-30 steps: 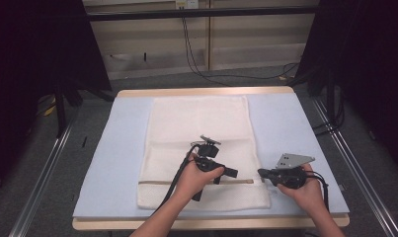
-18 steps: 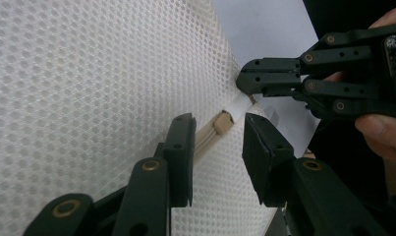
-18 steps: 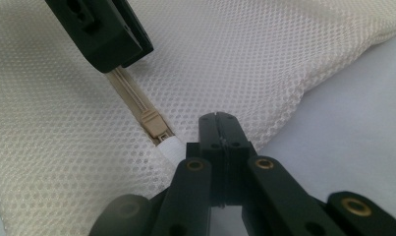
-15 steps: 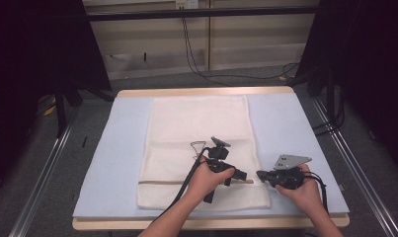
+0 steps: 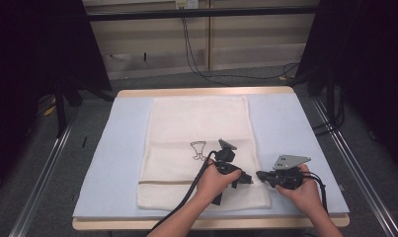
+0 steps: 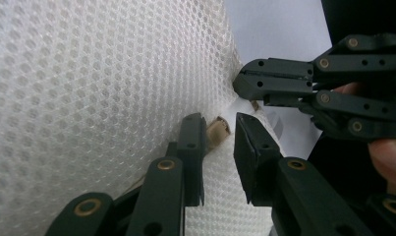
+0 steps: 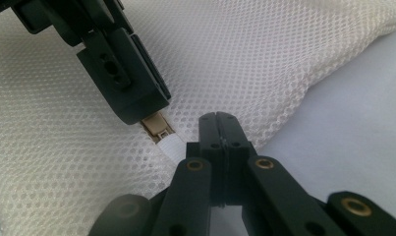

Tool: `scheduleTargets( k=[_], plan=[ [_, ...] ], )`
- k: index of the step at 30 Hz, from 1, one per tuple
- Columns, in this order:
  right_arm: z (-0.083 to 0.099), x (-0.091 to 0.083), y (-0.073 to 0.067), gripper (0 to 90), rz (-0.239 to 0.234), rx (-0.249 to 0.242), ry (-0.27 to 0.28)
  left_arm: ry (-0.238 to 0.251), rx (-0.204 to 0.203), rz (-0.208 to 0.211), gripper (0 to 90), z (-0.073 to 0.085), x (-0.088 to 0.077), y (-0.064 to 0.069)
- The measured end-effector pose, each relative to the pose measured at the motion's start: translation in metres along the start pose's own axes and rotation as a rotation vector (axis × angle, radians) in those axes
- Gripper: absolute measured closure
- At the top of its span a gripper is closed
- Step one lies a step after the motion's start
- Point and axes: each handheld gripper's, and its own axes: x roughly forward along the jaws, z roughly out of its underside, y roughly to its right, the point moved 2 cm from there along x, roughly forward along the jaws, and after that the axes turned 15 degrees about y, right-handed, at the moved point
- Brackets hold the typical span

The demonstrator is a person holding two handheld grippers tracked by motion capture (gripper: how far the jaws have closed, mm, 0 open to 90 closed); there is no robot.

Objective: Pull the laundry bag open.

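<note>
A white mesh laundry bag [image 5: 199,143] lay flat on the worktop, its long sides running from twelve to six o'clock, and a small dark drawing marked its middle. A thin tan zipper line crossed it near the six o'clock end. At the four o'clock corner the mesh was pinched and slightly lifted, and the tan zipper pull [image 7: 156,127] with its white tab sat there, close to the bag's edge.

Desk [image 5: 206,92]: wooden top, pale blue mat [image 5: 117,158] covering nearly all of it. White mesh laundry bag [image 5: 196,123] lies flat on the mat, centred, zipper end at the near edge.
</note>
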Motion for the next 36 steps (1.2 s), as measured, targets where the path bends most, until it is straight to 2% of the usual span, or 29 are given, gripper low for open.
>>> scheduleTargets(
  k=[4, 5, 6, 7, 10, 12, 16, 18, 20, 23, 27, 30, 31, 34, 35, 36],
  plan=[
    [0.000, 0.000, 0.000, 90.0, -0.004, 0.003, -0.001, -0.002, -0.011, 0.004, 76.0, 0.000, 0.003, 0.000],
    [0.000, 0.000, 0.000, 90.0, -0.003, 0.003, -0.001, 0.009, -0.018, -0.009, 76.6, 0.001, 0.005, 0.001],
    [0.001, 0.001, -0.001, 90.0, -0.004, 0.005, -0.002, 0.003, -0.023, 0.011, 77.6, 0.001, 0.006, 0.002],
    [0.001, 0.001, 0.000, 90.0, -0.005, 0.005, -0.001, 0.004, -0.017, -0.005, 78.3, 0.002, 0.007, 0.002],
    [0.001, 0.000, 0.000, 90.0, 0.002, 0.010, -0.001, 0.002, -0.035, 0.000, 83.2, 0.002, 0.010, 0.002],
    [0.001, 0.001, 0.000, 90.0, -0.003, 0.010, 0.000, -0.003, -0.051, 0.011, 84.4, 0.002, 0.010, 0.001],
    [0.001, 0.001, 0.000, 90.0, -0.007, -0.002, -0.004, -0.010, -0.056, 0.021, 87.0, 0.001, 0.008, 0.001],
    [0.002, 0.002, 0.001, 90.0, -0.010, 0.005, -0.007, -0.022, -0.064, 0.016, 87.1, 0.000, 0.006, -0.001],
    [0.001, 0.002, 0.001, 90.0, -0.006, -0.008, -0.017, -0.007, -0.080, 0.010, 87.2, 0.001, 0.007, 0.000],
    [0.000, 0.003, 0.001, 90.0, 0.005, -0.032, -0.034, -0.011, -0.077, 0.008, 87.3, 0.000, 0.006, 0.001],
    [0.000, 0.004, 0.001, 90.0, 0.003, -0.025, -0.036, -0.016, -0.065, 0.008, 87.4, 0.000, 0.003, 0.000],
    [-0.001, 0.004, 0.000, 90.0, 0.008, -0.045, -0.044, -0.015, -0.064, 0.000, 87.4, -0.001, -0.001, -0.001],
    [-0.001, 0.004, 0.000, 90.0, 0.009, -0.049, -0.048, -0.016, -0.050, -0.012, 87.4, -0.002, -0.002, -0.002],
    [-0.001, 0.004, 0.001, 90.0, 0.003, -0.042, -0.044, -0.018, -0.056, -0.020, 87.4, -0.002, -0.005, -0.002],
    [-0.001, 0.004, 0.001, 90.0, 0.003, -0.038, -0.043, -0.018, -0.060, -0.012, 87.4, -0.003, -0.006, -0.003],
    [-0.001, 0.004, 0.001, 90.0, 0.003, -0.036, -0.044, -0.022, -0.051, -0.014, 87.4, -0.003, -0.008, -0.004]
  ],
)
